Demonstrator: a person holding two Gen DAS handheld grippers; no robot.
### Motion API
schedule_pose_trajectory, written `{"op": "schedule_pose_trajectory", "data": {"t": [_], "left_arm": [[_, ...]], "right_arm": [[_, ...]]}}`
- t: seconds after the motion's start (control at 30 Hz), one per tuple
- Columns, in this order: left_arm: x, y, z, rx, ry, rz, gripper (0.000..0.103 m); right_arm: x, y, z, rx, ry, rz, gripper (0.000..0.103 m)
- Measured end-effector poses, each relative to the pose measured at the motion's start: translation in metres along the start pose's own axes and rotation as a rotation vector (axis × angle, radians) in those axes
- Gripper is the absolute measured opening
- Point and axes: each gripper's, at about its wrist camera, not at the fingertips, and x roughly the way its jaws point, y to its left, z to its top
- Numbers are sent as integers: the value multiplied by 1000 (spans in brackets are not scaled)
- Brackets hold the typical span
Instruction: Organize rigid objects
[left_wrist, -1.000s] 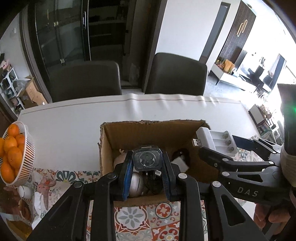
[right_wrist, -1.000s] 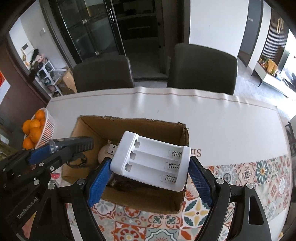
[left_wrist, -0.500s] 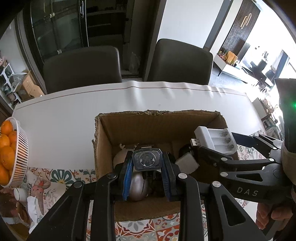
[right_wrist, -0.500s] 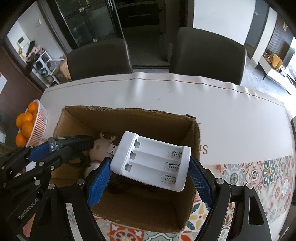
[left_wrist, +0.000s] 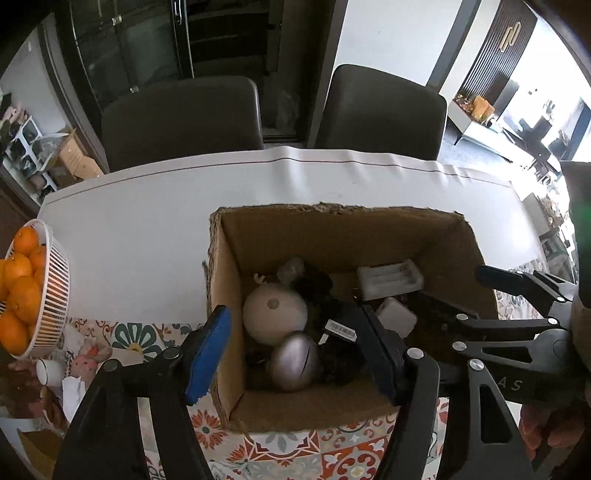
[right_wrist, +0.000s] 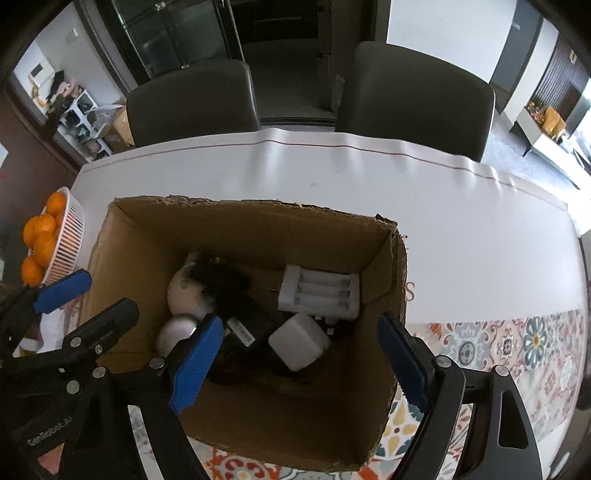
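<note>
Above the cardboard box (right_wrist: 384, 295), both tools (right_wrist: 301, 360) (left_wrist: 295, 350) just opened, empty.

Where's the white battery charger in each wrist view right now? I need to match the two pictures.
Left wrist: white battery charger lies inside the cardboard box, right of centre, near the far wall.
Right wrist: charger lies in the box, centre-right, slots up.
Shared landmark: the white cube adapter just in front of it.

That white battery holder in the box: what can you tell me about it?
The white battery charger looks like hard plastic, with three parallel slots, all without batteries. It lies slots-up inside the cardboard box, toward its far right part, beside a white adapter block. Neither gripper touches it; the right gripper hangs open above it.
</note>
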Motion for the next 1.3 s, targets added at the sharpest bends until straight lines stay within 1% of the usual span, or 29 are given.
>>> {"op": "schedule_pose_trajectory", "data": {"t": [0.13,0.33,0.5,0.53,0.57,0.7,0.73,0.83,0.87,0.97,1.1,1.17,1.3], "left_arm": [[-11,0,-6,-2,-6,-7,69],[-33,-3,-20,-5,-27,-20,70],[-52,-6,-36,-18,-51,3,71],[-56,-6,-40,-19,-59,11,73],[-62,-7,-45,-15,-73,34,77],[-79,-11,-63,-9,-116,55,83],[-83,-12,-67,-6,-125,62,86],[-96,-15,-80,1,-156,78,88],[-99,-16,-84,-2,-168,85,90],[-112,-20,-97,12,-212,121,94],[-131,-23,-114,24,-276,159,97],[-140,-25,-123,21,-309,175,99],[-156,-27,-141,19,-363,184,103]], "right_arm": [[-7,0,-5,7,-5,3,86],[-30,3,-19,15,-52,-10,86],[-52,6,-37,28,-82,-29,86],[-55,6,-41,31,-91,-36,86],[-59,6,-45,34,-102,-43,86],[-76,8,-65,33,-144,-67,86],[-80,9,-71,34,-153,-69,86],[-89,6,-85,57,-173,-46,86],[-91,6,-89,62,-180,-46,86],[-102,6,-102,68,-209,-65,87],[-117,8,-120,65,-260,-89,91],[-126,10,-131,59,-287,-96,92],[-144,13,-153,58,-340,-101,93]]}}
